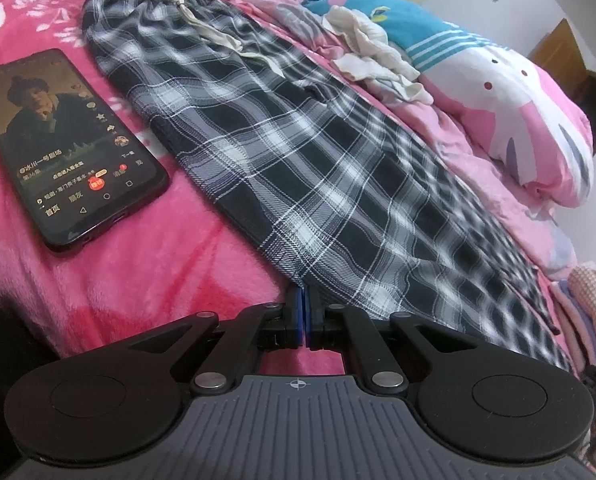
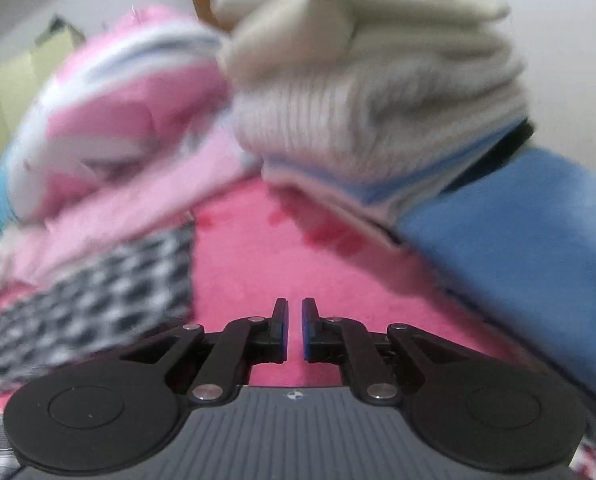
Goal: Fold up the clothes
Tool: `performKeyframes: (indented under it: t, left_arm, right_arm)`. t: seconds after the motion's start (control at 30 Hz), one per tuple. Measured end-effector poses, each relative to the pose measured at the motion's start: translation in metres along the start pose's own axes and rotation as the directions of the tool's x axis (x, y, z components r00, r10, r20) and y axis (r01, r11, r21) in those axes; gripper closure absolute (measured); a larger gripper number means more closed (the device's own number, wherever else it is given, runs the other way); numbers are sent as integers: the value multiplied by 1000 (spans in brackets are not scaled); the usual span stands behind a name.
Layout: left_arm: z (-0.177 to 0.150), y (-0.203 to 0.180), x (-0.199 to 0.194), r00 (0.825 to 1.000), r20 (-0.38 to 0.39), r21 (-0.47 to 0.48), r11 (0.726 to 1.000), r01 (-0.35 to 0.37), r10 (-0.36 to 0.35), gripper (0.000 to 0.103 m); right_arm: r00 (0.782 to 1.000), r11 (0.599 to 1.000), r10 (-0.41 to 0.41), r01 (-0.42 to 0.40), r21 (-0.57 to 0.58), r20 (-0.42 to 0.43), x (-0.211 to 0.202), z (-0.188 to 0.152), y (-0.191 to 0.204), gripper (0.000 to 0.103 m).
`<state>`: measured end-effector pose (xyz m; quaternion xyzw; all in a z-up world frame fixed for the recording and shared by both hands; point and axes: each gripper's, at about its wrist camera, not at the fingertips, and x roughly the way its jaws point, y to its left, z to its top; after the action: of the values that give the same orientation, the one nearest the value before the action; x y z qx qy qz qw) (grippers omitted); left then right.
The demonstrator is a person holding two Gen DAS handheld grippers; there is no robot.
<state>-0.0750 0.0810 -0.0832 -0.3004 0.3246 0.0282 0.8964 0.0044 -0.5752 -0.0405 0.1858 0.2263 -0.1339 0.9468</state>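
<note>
Plaid trousers [image 1: 282,152], black and white, lay stretched along the pink fleece blanket [image 1: 146,280] on the bed, running from the waistband and its pale drawstring at about eleven o'clock in the left wrist view down to the hem at six o'clock. No container showed in either view; everything rested straight on the bedding. A phone [image 1: 62,148] with a lit screen lay on the blanket at nine o'clock, just beside the trousers. A crumpled cream garment [image 1: 374,52] sat at one o'clock on a pink quilt [image 1: 498,120], and a heap of clothes lay at twelve o'clock.

The left gripper [image 1: 303,304] pointed down at the blanket, its jaws pressed together on the near hem corner of the trousers.

The right wrist view was badly blurred. The right gripper [image 2: 295,320] pointed down over bare blanket, its jaws nearly together with a narrow gap and nothing between them. A stack of folded pale and blue clothes [image 2: 378,92] sat at one o'clock ahead of it, and the plaid cloth lay at eight o'clock.
</note>
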Motion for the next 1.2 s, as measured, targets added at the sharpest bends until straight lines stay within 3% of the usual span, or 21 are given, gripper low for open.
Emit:
performKeyframes:
  t: [0.13,0.3,0.43,0.5,0.6,0.7,0.73,0.8,0.93,1.07,1.13,1.2]
  left_arm:
    - [0,2,0,1000,3,-10,1000,15,-15,100]
    - [1,4,-1,1000,-2,-15,999,29,-29,100]
    - [4,5,0,999,-15,-11,999,37,-38,100]
    - [5,5,-1,999,-24,-9,999,47,-47,100]
    - [6,7,-1,998,-31,-13,998,60,-60,99]
    - [6,6,-2,998,-29,-11,998,61,-61,99]
    - [6,5,-4,998,-27,-6,998,57,-58,98]
    - [6,3,-8,998,-23,3,999,51,-51,98]
    - [2,-2,-23,999,-3,38,998,40,-40,97]
    - [-3,-10,-39,999,18,128,991,45,-48,96]
    - [-6,-13,-43,998,17,165,985,56,-60,96]
    - [-5,-18,-43,997,11,199,977,69,-73,96]
  right_arm:
    - [991,982,136,-137,-130,-18,-58,-24,34,94]
    - [950,917,287,-309,-251,-122,-97,-78,90,92]
    - [948,914,235,-290,-284,-212,-96,-124,102,89]
    - [960,929,236,-267,-254,-149,-114,-143,88,89]
    - [968,952,172,-211,-223,-183,-135,-145,77,89]
    - [971,955,71,-132,-266,-228,-145,-130,82,88]
    - [975,950,70,-130,-285,-213,-150,-122,88,88]
    - [975,939,149,-192,-285,-168,-159,-107,105,88]
    - [932,884,308,-354,-304,-190,-137,-103,166,88]
    - [906,802,320,-415,-430,-277,-112,-136,214,88]
    - [908,797,274,-399,-454,-318,-114,-163,209,88]
    - [904,811,286,-405,-422,-319,-132,-176,191,88]
